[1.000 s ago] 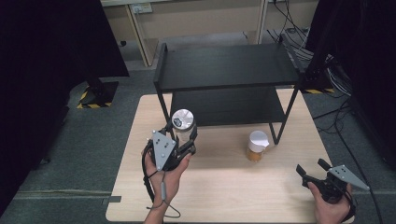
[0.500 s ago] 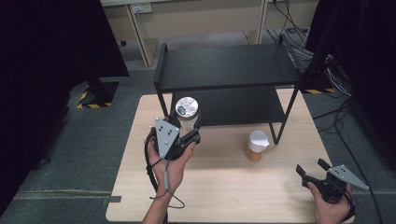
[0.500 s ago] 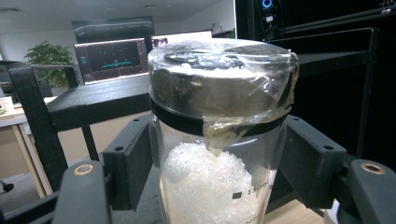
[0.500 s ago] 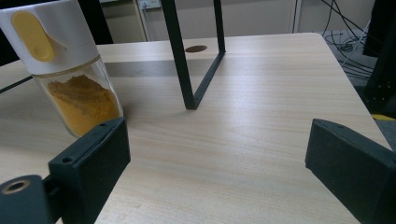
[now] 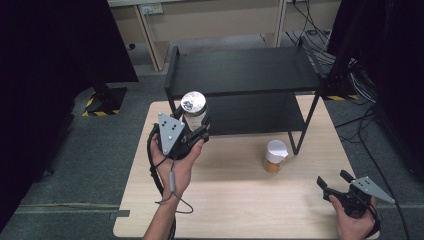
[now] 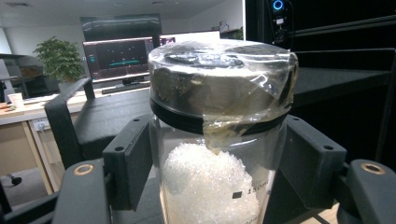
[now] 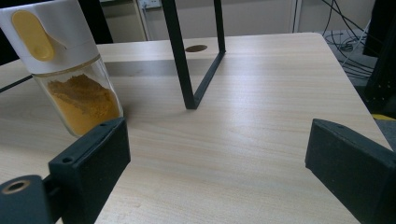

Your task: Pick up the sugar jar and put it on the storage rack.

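Left tool (image 5: 194, 134): jaws closed on the glass jar (image 5: 193, 111), held above the table (image 5: 235, 210) beside the black shelf (image 5: 240, 70).
Jar: rigid, smooth glass under a film-wrapped lid, white granules inside; likely slippery and breakable, best gripped mid-body.
Spice bottle (image 5: 274, 156): upright on the table.
Right tool (image 5: 340, 184): jaws wide apart, empty.

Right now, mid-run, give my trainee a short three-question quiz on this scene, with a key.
1. True or false: the left gripper grips the glass jar of white granules below its film-wrapped black lid.
2. The right gripper is: A open, B shut on the spice jar.
3. Fill in: the white-capped jar of orange powder stands on the ____ beside the black shelf's leg.

Key: 1 true; 2 A; 3 table.
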A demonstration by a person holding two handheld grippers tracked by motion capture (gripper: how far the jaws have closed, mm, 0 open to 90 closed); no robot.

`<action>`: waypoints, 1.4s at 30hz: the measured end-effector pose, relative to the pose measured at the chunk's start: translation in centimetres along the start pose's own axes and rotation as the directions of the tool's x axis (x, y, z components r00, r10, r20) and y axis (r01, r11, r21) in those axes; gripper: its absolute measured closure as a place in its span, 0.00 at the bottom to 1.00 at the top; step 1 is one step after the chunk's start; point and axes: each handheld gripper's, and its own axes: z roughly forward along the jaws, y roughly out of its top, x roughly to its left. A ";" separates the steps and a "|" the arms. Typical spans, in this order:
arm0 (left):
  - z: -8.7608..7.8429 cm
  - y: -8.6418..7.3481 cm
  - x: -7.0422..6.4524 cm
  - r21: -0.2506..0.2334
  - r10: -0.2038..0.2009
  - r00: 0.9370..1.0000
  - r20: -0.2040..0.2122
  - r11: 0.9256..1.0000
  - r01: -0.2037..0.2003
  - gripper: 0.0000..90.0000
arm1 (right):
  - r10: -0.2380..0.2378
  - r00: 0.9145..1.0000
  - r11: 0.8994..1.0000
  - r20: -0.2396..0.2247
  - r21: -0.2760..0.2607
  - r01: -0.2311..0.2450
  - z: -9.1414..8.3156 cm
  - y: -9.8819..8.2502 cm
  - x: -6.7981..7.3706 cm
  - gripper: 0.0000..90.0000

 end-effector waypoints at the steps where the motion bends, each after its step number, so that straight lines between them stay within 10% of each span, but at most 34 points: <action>1: 0.1 0.2 0.1 0.002 -0.004 1.000 -0.002 1.000 0.004 0.35 | 0.000 1.000 1.000 0.000 0.000 0.000 0.0 0.0 0.0 0.08; 42: 5.9 7.5 2.3 0.016 -0.012 0.996 -0.084 1.000 0.014 0.35 | -0.003 1.000 1.000 -0.005 -0.002 0.003 0.0 0.0 -0.1 0.08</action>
